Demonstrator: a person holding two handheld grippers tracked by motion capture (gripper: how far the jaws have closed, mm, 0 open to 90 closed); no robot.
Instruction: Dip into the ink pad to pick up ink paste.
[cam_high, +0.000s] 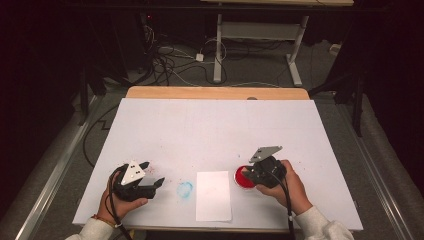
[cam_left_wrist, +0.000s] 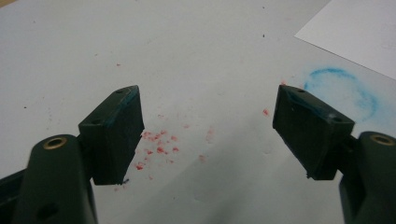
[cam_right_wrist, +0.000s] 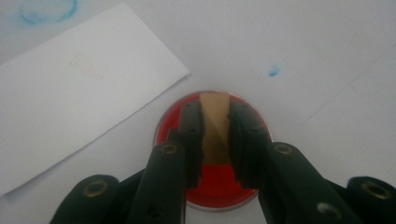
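White table covering carries old red and blue ink marks; the blank paper (cam_high: 213, 195) looks unstamped. My right gripper (cam_right_wrist: 215, 140) pinches a tan stamp (cam_right_wrist: 215, 122) over the red ink pad (cam_right_wrist: 212, 186); my left gripper (cam_left_wrist: 208, 135) rests wide open, empty. I judge inking underway, stamping left.

Red dish (cam_high: 244, 178), tan block (cam_right_wrist: 215, 126), white paper (cam_high: 213, 196)

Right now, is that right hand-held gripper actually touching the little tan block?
Touching. The right gripper view shows the right hand-held gripper with both jaws pressed against the tan block, over the red dish.

Blue ring stain (cam_high: 184, 189), red specks (cam_left_wrist: 156, 149), floor cables (cam_high: 172, 62)
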